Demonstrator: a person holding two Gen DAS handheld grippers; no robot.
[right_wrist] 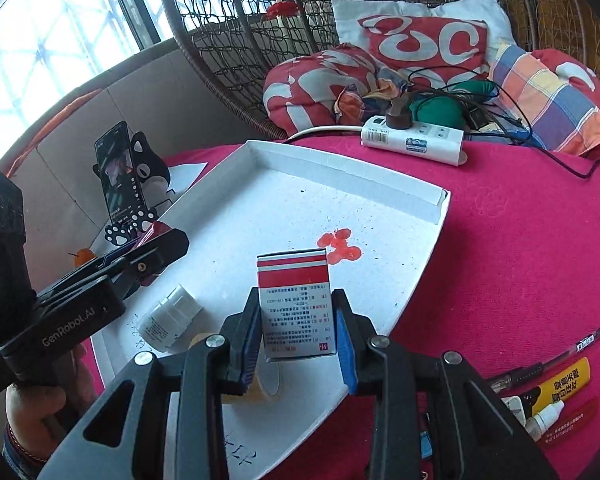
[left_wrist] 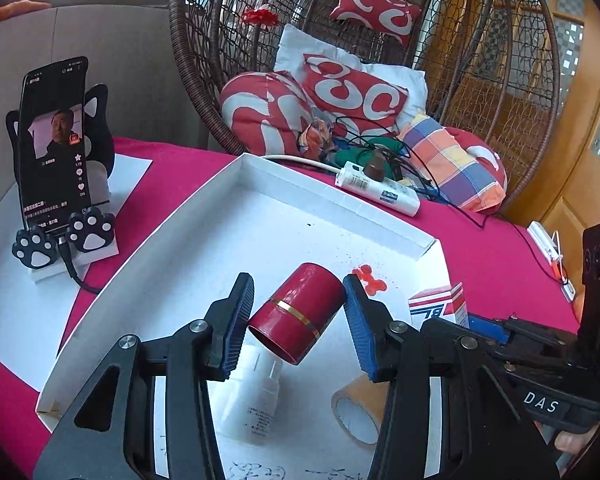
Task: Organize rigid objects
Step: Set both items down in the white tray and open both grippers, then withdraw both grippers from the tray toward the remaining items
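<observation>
My left gripper (left_wrist: 298, 316) is shut on a dark red cylindrical tin (left_wrist: 298, 314) with a gold band, held tilted above the white tray (left_wrist: 220, 240). My right gripper (right_wrist: 296, 332) is shut on a red-and-white medicine box (right_wrist: 296, 304), held upright over the tray (right_wrist: 400, 272); the box also shows in the left wrist view (left_wrist: 440, 306). A white plastic bottle (left_wrist: 256, 396) lies on the tray below the tin, also in the right wrist view (right_wrist: 168, 318). A roll of tan tape (left_wrist: 358, 412) lies beside it.
A phone on a cat-paw stand (left_wrist: 56, 160) stands at the left. A white power strip (right_wrist: 412, 140) with cables lies behind the tray. A pen (right_wrist: 548, 360), a yellow tube (right_wrist: 560, 384) and a small dropper bottle (right_wrist: 544, 416) lie on the pink cloth at right. A red stain (right_wrist: 340, 246) marks the tray.
</observation>
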